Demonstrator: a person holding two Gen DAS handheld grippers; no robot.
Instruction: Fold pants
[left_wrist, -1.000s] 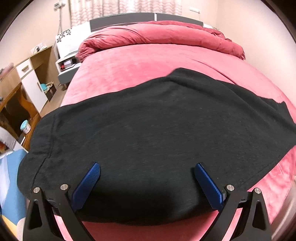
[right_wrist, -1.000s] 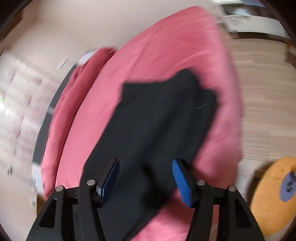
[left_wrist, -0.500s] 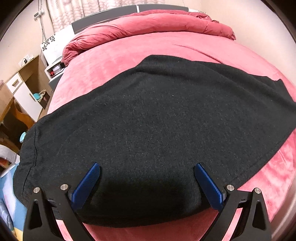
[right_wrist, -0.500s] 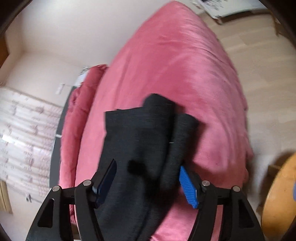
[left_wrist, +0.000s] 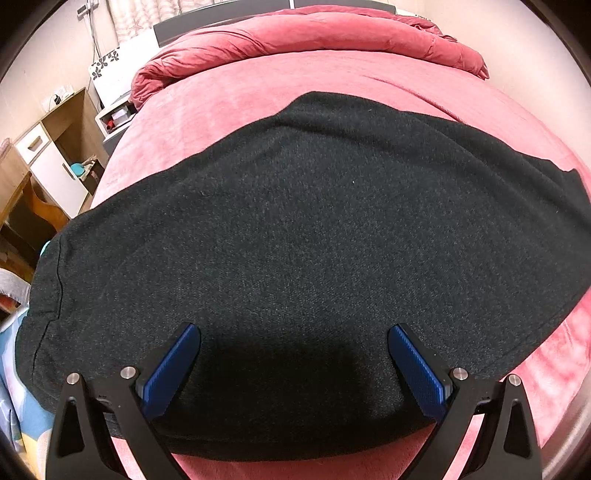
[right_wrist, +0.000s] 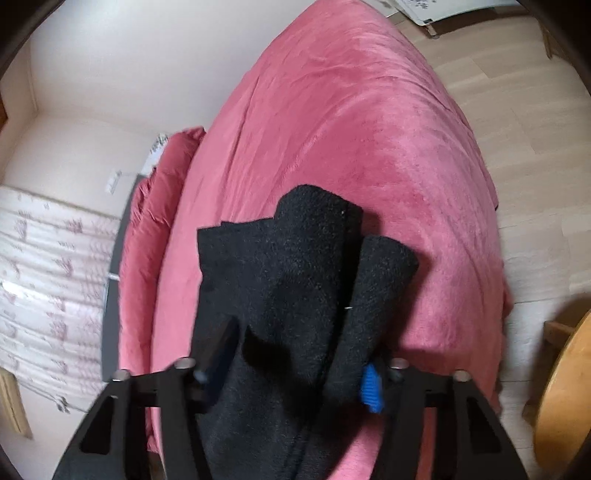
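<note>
- A pink bed (left_wrist: 229, 110) fills the room, its bunched quilt (left_wrist: 295, 33) pushed up against the headboard.
- Black pants (left_wrist: 295, 229) lie spread flat across the near part of the bed, one long dark panel running side to side; they appear already doubled leg over leg, though the layers cannot be told apart from here.
- At the far end, the leg ends (right_wrist: 314, 251) are bunched and lifted off the bed, so the lengthwise fold looks under way, not finished.
- The right tool (right_wrist: 291, 373) grips that bunched cloth between its blue pads.
- The left tool (left_wrist: 293, 354) hovers over the near edge of the pants, fingers wide apart, holding nothing.
- Left to do, by this view: carry the leg ends over and flatten.
</note>
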